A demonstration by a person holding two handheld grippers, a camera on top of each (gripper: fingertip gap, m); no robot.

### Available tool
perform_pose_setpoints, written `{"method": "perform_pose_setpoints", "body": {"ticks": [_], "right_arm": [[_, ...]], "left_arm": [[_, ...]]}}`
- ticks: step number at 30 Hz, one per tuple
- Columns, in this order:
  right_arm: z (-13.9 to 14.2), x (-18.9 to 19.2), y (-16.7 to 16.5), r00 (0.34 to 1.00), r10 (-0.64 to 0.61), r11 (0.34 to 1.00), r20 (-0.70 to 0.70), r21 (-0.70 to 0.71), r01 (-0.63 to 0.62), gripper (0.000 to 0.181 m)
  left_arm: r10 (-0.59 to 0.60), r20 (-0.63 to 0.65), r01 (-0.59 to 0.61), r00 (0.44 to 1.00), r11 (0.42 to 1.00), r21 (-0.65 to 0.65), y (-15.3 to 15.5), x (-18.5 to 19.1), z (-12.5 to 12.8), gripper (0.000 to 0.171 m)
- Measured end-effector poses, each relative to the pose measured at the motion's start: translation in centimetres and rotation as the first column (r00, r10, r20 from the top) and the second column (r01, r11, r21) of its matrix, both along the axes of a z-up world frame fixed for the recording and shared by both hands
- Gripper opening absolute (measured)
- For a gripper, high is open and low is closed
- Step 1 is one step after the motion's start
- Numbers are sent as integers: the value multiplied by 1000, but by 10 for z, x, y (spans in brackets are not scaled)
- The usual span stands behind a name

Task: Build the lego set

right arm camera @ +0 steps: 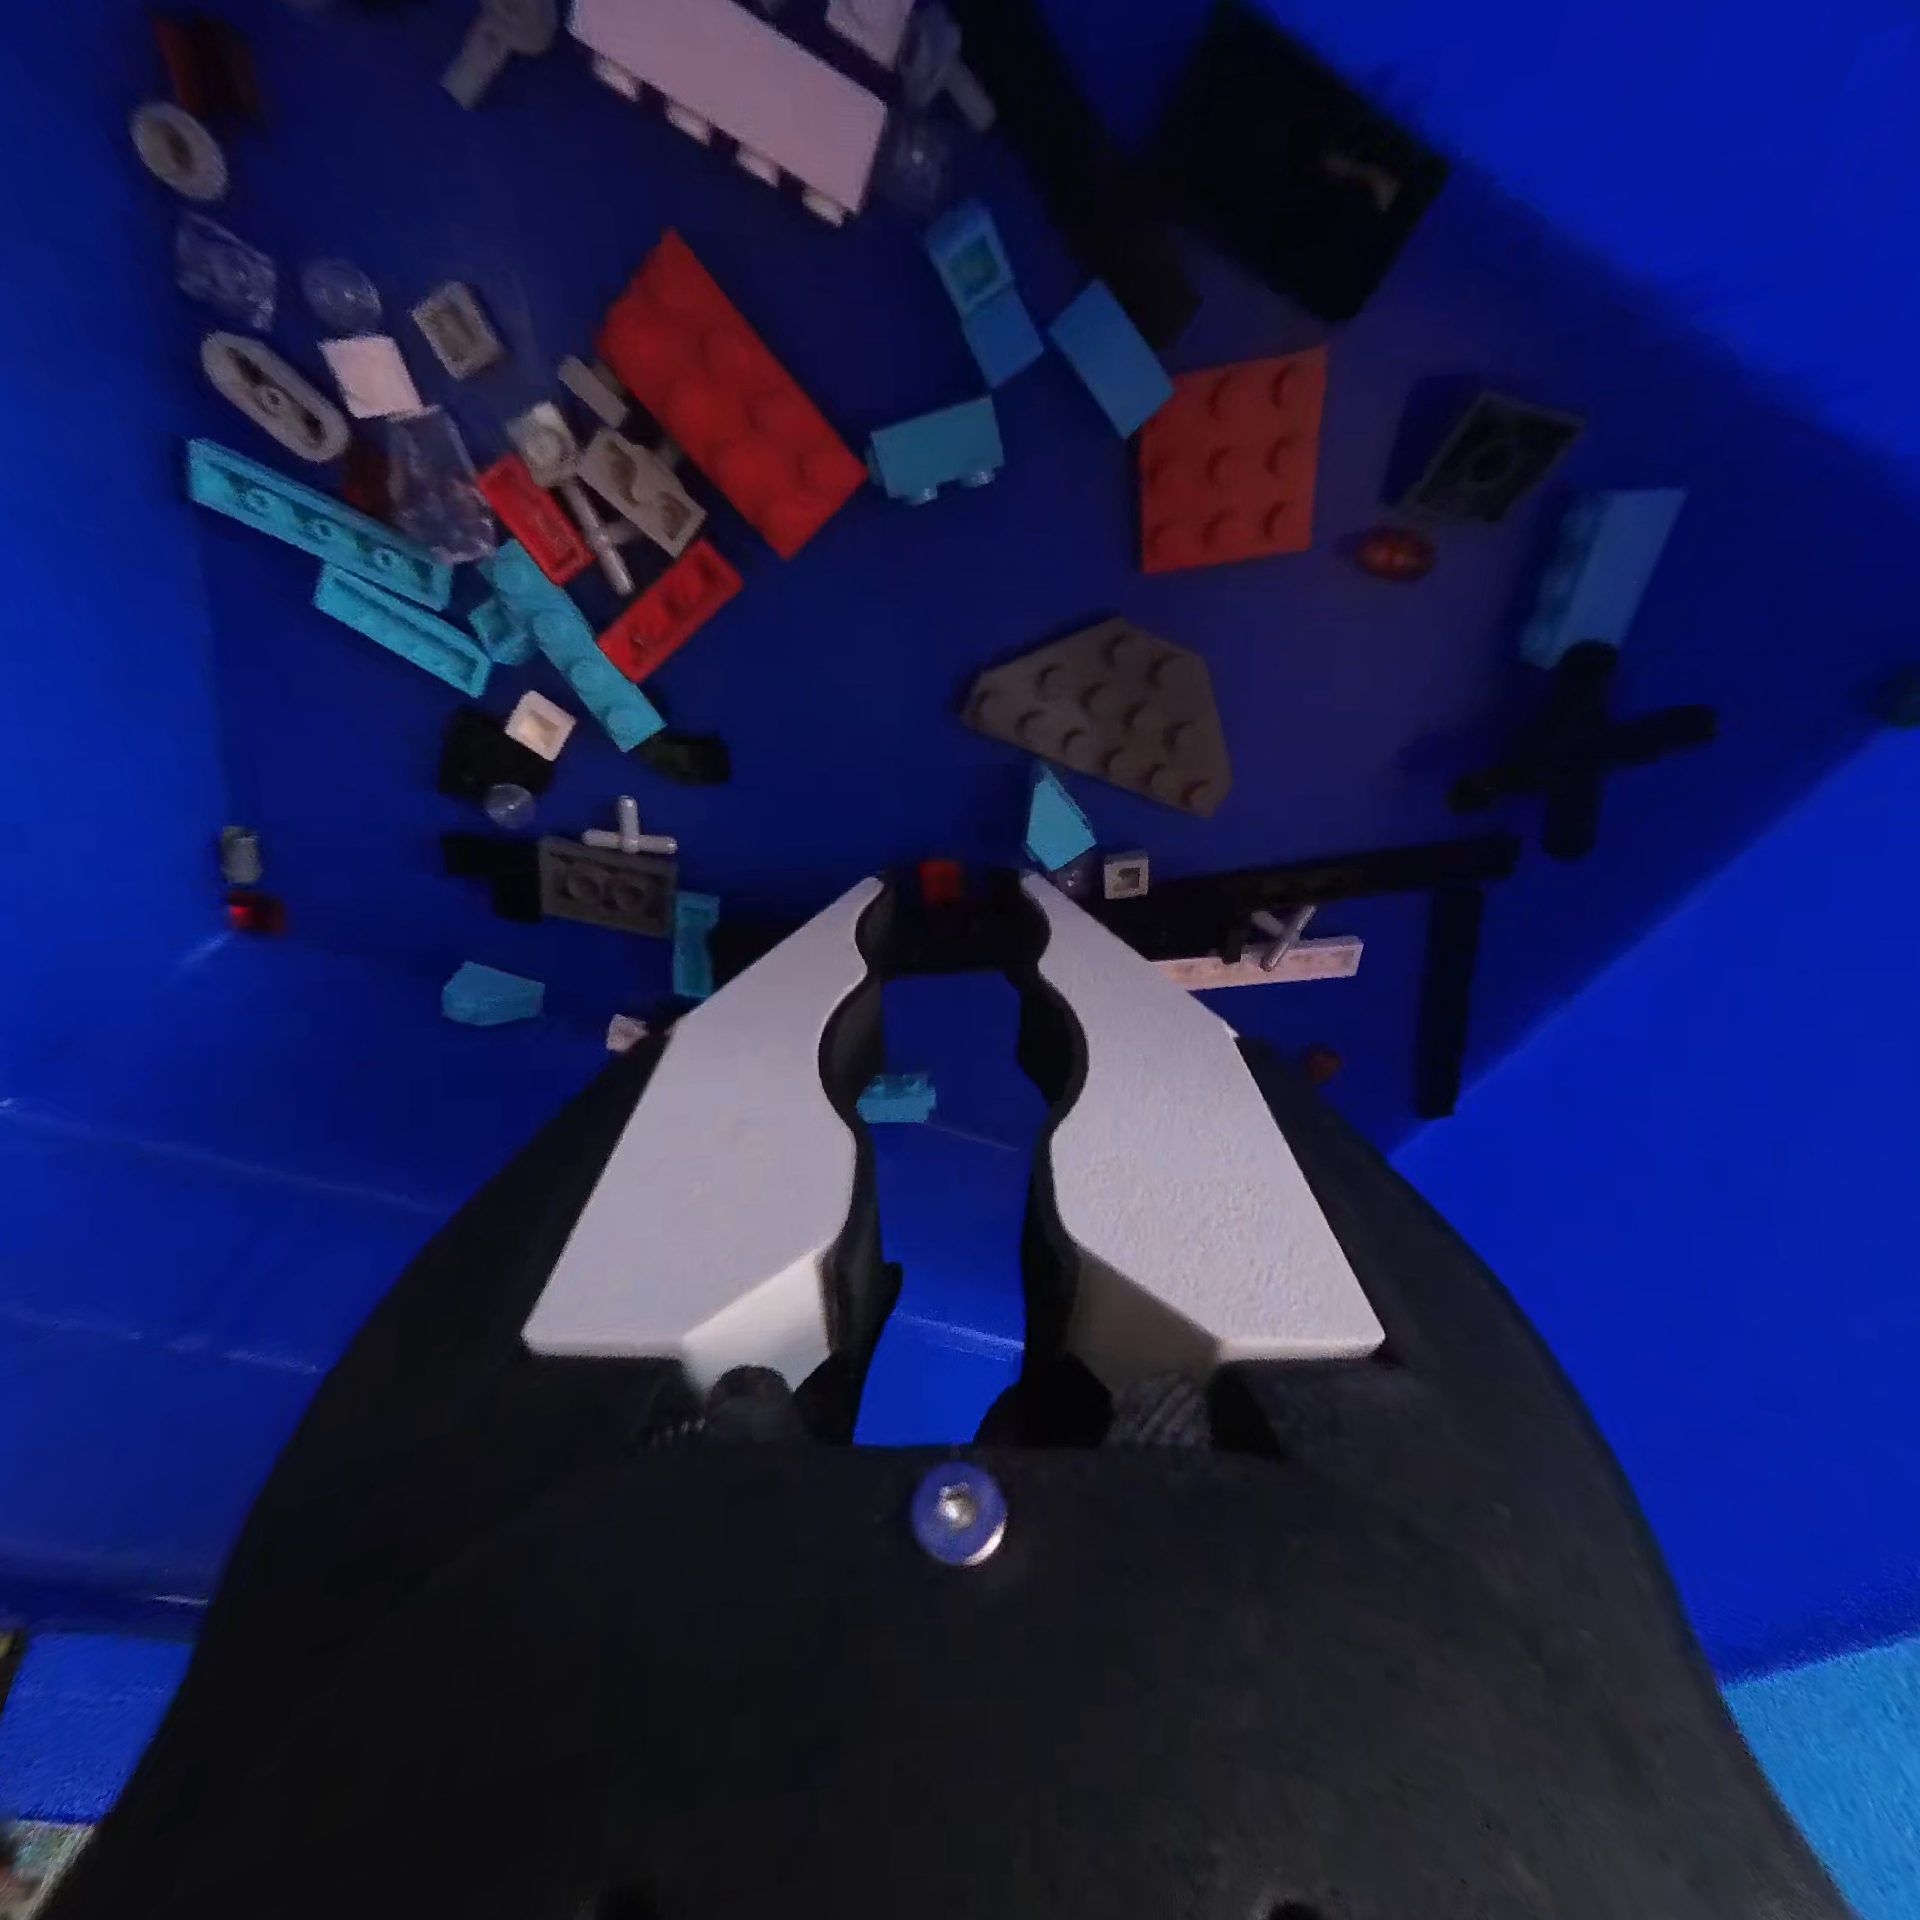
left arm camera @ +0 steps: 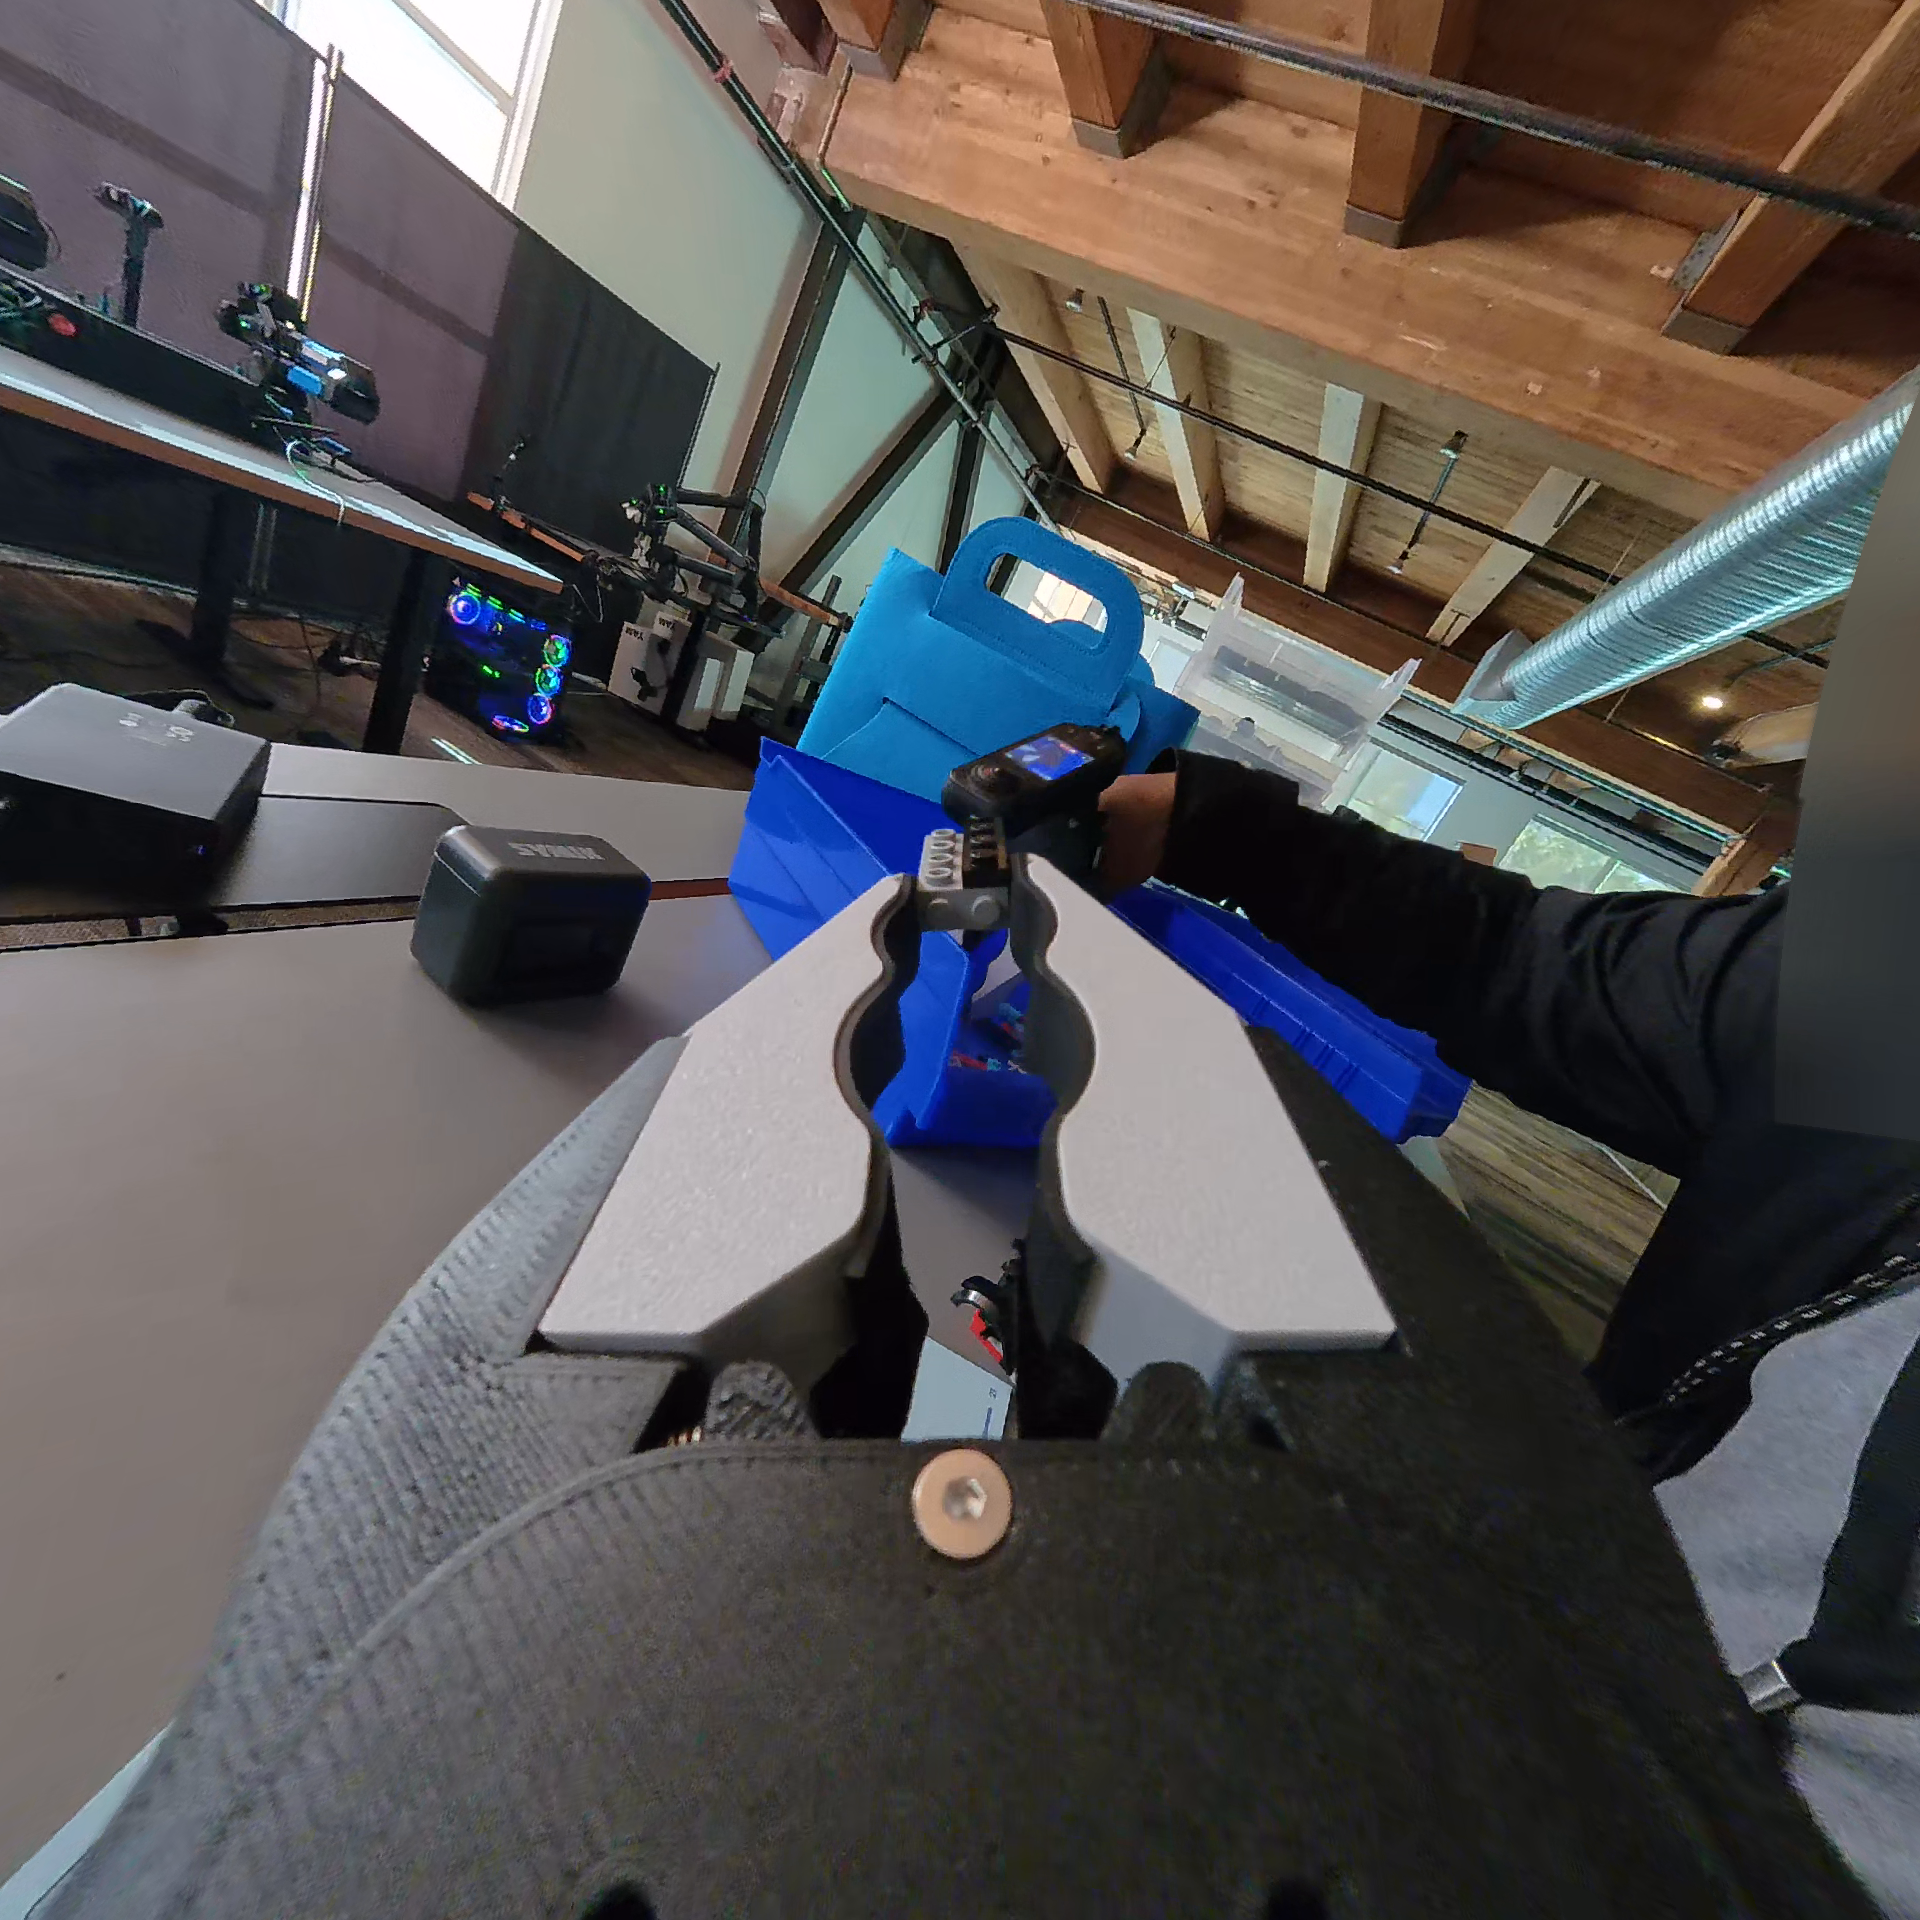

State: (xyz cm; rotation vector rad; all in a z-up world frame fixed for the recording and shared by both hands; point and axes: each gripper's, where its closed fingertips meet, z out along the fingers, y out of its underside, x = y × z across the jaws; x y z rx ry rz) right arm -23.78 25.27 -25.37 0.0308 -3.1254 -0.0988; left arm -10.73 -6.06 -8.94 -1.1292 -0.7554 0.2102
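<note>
In the left wrist view my left gripper is shut on a small grey and black lego assembly, held up above the dark table. Beyond it, a hand in a black sleeve holds the right gripper down into a blue bin. In the right wrist view my right gripper is inside the bin, its tips closed around a small black piece with a red part. Loose pieces lie on the bin floor: a red plate, an orange-red square plate, a grey wedge plate.
Teal plates, a white brick and a black cross piece also lie in the bin. A blue felt bag stands behind the bin. A small black box and a black device sit on the table at left. One gripper's finger ends stand about 40 cm off the other's. The orange-red square plate is about 7 cm from my right fingertips and 35 cm from my left.
</note>
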Motion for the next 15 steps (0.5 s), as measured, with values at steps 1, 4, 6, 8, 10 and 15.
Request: {"method": "perform_pose_setpoints", "body": {"ticks": [1, 4, 6, 8, 10, 15], "right_arm": [[0, -1, 0, 1000, 5, 1000, -2, 1, -5, 19], [0, 0, -1, 1000, 14, 1000, 6, 10, -14, 10], [1, 3, -3, 1000, 25, 1000, 11, -3, -25, 10], [10, 6, -12, 1000, 24, 997, 5, -80, -23, 10], [31, 16, -28, 1000, 8, 972, 26, -234, -2, 10], [105, 62, -61, 986, -13, 772, 164, -626, 114, 9]], "left_arm": [[1, 1, -1, 1000, 1000, 1, 0, 0, 0, 17], [2, 2, -2, 1000, 1000, 0, 0, 0, -1, 17], [4, 3, -4, 1000, 1000, -6, 1, -1, -1, 17], [5, 4, -5, 1000, 1000, -10, 1, -1, -2, 17], [6, 3, -6, 1000, 1000, -10, 1, -1, -2, 17], [0, -5, 0, 1000, 1000, -3, 2, 1, 2, 17]]}}
